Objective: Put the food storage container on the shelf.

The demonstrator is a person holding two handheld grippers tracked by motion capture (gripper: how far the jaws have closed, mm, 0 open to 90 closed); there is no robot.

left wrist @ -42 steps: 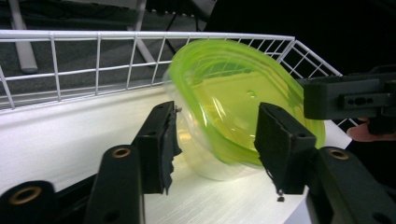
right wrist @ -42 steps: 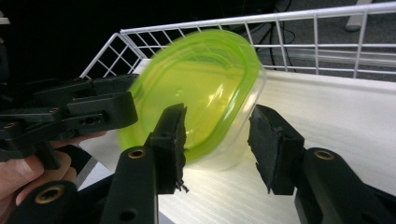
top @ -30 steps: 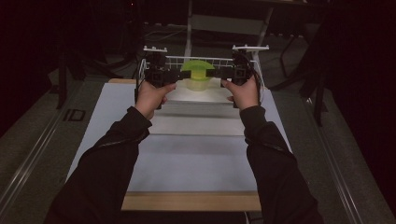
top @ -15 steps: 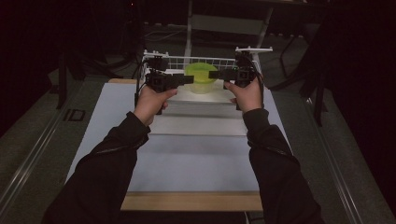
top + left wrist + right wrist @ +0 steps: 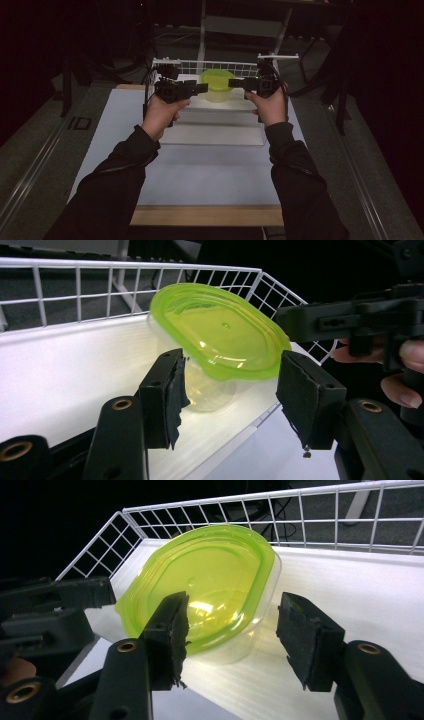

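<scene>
A clear plastic tub with a lime-green lid point(image 5: 217, 82) stands on the white floor of a wire basket point(image 5: 210, 63) at the table's far edge. My left gripper point(image 5: 202, 89) points at it from the left, my right gripper point(image 5: 232, 82) from the right. Both are open, a little short of the tub. In the left gripper view the tub point(image 5: 220, 340) sits beyond the open pads point(image 5: 172, 395), untouched. These jaws have just been opening, with nothing between them. In the right gripper view the tub point(image 5: 205, 585) lies ahead of the parted pads point(image 5: 305, 640).
The basket's white wire walls point(image 5: 75, 290) point(image 5: 300, 510) close in the back and sides of the tub. A clear shallow box point(image 5: 215, 127) lies in front of the basket on a pale board point(image 5: 200, 170), with a wooden strip point(image 5: 205, 216) at the near edge.
The left gripper has swung its jaws inward toward the green-lidded tub. The right gripper has hardly moved. The tub stays in place.
</scene>
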